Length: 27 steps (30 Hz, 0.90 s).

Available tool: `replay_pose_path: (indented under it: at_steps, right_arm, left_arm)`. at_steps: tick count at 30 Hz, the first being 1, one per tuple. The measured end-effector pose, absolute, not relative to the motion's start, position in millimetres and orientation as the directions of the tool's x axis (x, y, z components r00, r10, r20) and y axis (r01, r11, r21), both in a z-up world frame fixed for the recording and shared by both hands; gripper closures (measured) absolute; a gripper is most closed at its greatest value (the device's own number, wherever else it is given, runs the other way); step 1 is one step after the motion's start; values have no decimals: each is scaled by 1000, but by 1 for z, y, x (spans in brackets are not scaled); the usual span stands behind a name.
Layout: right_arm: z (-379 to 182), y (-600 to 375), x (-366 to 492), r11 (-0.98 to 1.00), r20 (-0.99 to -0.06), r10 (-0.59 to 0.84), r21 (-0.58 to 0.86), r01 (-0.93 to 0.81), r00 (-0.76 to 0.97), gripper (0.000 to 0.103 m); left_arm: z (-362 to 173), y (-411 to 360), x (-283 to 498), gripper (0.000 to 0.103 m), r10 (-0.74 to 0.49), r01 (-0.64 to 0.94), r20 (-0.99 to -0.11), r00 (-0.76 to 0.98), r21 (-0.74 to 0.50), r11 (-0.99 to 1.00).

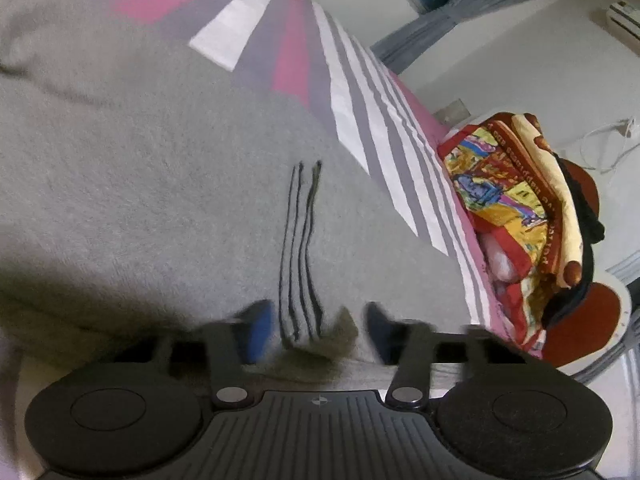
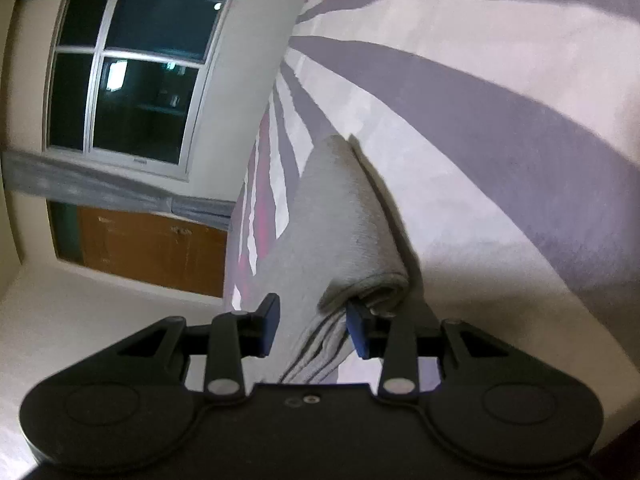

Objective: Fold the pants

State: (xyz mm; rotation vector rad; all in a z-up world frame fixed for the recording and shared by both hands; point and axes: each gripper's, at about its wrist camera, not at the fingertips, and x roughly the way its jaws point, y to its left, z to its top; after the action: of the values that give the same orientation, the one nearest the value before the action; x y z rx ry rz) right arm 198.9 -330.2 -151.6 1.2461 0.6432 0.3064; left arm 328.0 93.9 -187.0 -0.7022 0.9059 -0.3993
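Grey pants [image 1: 160, 168] with dark side stripes lie spread over a bed with a pink, grey and white striped sheet [image 1: 360, 112]. My left gripper [image 1: 320, 330] is open, its fingers on either side of the striped edge of the pants, low over the cloth. In the right wrist view the pants [image 2: 344, 216] show a folded edge that runs away from me along the sheet [image 2: 500, 92]. My right gripper [image 2: 314, 326] is open, with the striped pants edge between its blue pads, the right pad at the fold's end.
A colourful folded blanket [image 1: 508, 196] lies at the bed's right edge, with a round red stool [image 1: 580, 320] beside it. The right wrist view shows a dark window [image 2: 128, 72], grey curtains [image 2: 100, 188] and a wooden cabinet [image 2: 152, 248] beyond the bed.
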Motion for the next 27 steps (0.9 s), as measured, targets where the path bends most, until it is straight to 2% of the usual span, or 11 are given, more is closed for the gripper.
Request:
replay_pose_path:
  at_steps: [9, 11, 12, 13, 16, 19, 20, 24, 26, 27]
  right_arm:
    - [-174, -339, 202, 187, -250, 525, 966, 176, 814, 67]
    - [-173, -338, 205, 203, -269, 510, 961, 190, 817, 73]
    - [-169, -337, 206, 251, -300, 488, 948, 197, 820, 90]
    - [-158, -335, 205, 321, -318, 461, 930, 179, 828, 93]
    - [-137, -329, 194, 425, -294, 427, 900, 98, 855, 94]
    - [-162, -333, 196, 417, -390, 411, 884, 211, 824, 97]
    - [-170, -335, 194, 384, -375, 416, 898, 214, 829, 98]
    - [-156, -337, 185, 440, -384, 438, 880, 178, 813, 90]
    - [-135, -338, 172, 558, -393, 421, 823, 108, 817, 87]
    - [-125, -337, 168, 627, -398, 403, 776, 69, 824, 80]
  left_arm:
    - [-204, 88, 334, 68, -621, 15, -543, 566, -746, 666]
    - [-205, 86, 336, 82, -615, 12, -549, 567, -740, 672]
    - [-205, 85, 336, 82, -613, 14, -545, 572, -740, 672]
    - [-202, 82, 335, 83, -610, 30, -538, 581, -736, 677]
    - [-197, 72, 331, 84, -582, 63, -560, 589, -686, 724]
    - [-202, 74, 331, 84, -588, 63, -555, 589, -694, 717]
    - [-201, 75, 331, 84, -590, 69, -557, 584, -690, 720]
    - [-191, 90, 323, 81, -570, 78, -570, 592, -663, 744]
    - [-184, 104, 315, 81, -528, 65, -574, 625, -636, 769]
    - [-179, 109, 314, 81, -501, 66, -578, 644, -610, 789]
